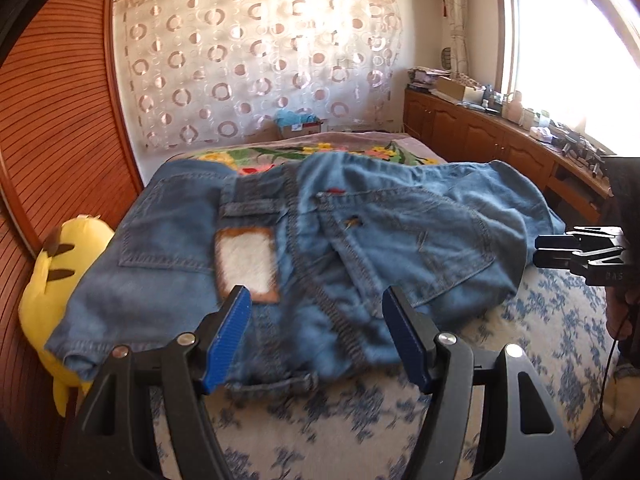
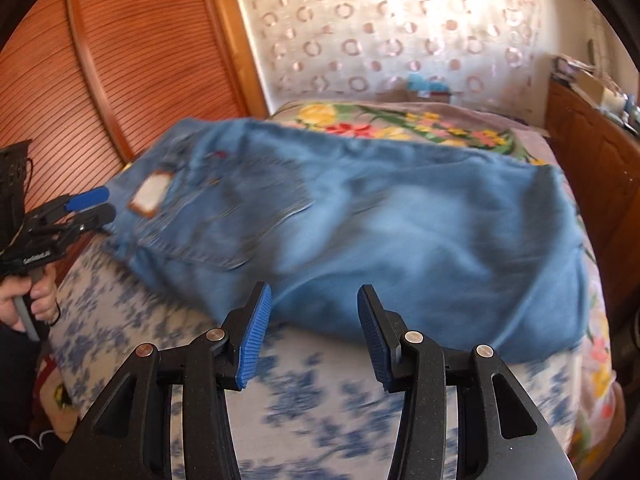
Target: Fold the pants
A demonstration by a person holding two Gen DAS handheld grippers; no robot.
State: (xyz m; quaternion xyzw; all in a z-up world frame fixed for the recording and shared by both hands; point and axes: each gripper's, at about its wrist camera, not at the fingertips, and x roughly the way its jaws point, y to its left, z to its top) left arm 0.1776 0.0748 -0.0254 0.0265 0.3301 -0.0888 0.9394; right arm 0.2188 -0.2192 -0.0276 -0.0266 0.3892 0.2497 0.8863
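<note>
Blue jeans [image 1: 320, 240] lie folded across the bed, back side up, with a white patch label [image 1: 248, 264] by the waistband. My left gripper [image 1: 316, 328] hovers open over the waistband end, nothing pressed between its blue pads. In the right wrist view the jeans [image 2: 380, 220] look blurred and stretch away to the right. My right gripper [image 2: 312, 332] stands open just short of their near edge, over the sheet. Each gripper shows in the other's view: the right one [image 1: 560, 248] at the right edge, the left one [image 2: 92, 204] at the far left, held by a hand.
The bed has a white sheet with blue flowers [image 1: 360, 420] and a bright floral blanket [image 1: 280, 152] at the far end. A yellow plush toy [image 1: 60, 280] sits at the left bedside against a slatted wooden door [image 1: 52, 140]. A cluttered wooden cabinet [image 1: 500, 136] runs under the window.
</note>
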